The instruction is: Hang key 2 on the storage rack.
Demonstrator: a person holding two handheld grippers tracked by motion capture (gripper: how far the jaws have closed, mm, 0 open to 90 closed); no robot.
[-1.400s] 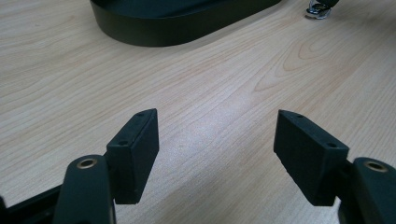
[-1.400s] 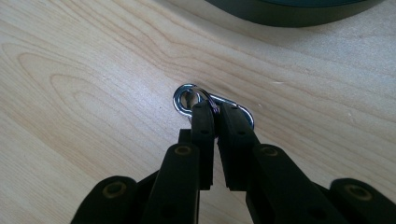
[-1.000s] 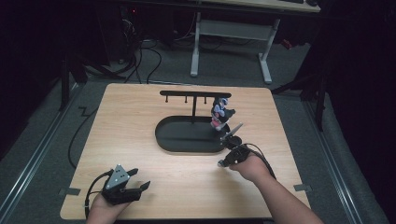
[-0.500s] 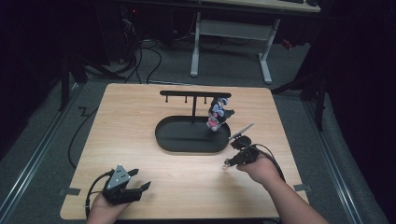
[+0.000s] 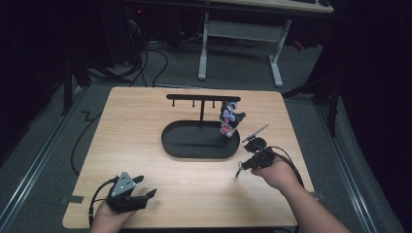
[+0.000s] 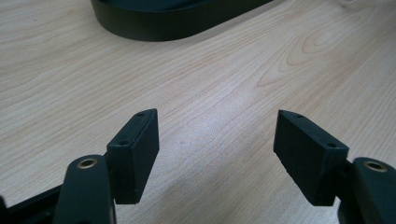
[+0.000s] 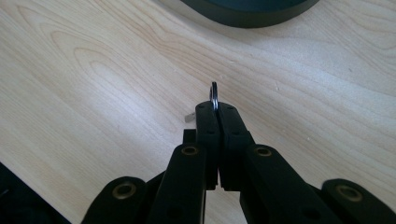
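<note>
A black stand with an oval base (image 5: 189, 145) and a hook bar (image 5: 203, 97) sits mid-table. A small black, white and pink figure (image 5: 229, 119) hangs at the bar's right end. Right of the base, my right gripper (image 5: 242, 166) points down at the table. It is shut on a thin metal key ring (image 7: 214, 93), and a small metal piece (image 7: 189, 116) pokes out beside the jaws. Something small dangles under it (image 5: 237, 172). My left gripper (image 5: 144, 195) rests near the front left edge, open and holding nothing (image 6: 215, 149).
The wooden table (image 5: 136, 126) stands on grey carpet. A desk frame (image 5: 240, 34) and cables (image 5: 145, 58) lie beyond its far edge. The stand's dark base edge (image 6: 177, 21) shows ahead of the left jaws.
The right hand has drawn away from the stand's base toward the right and risen a little, still shut on the ring. The left hand has stayed put.
</note>
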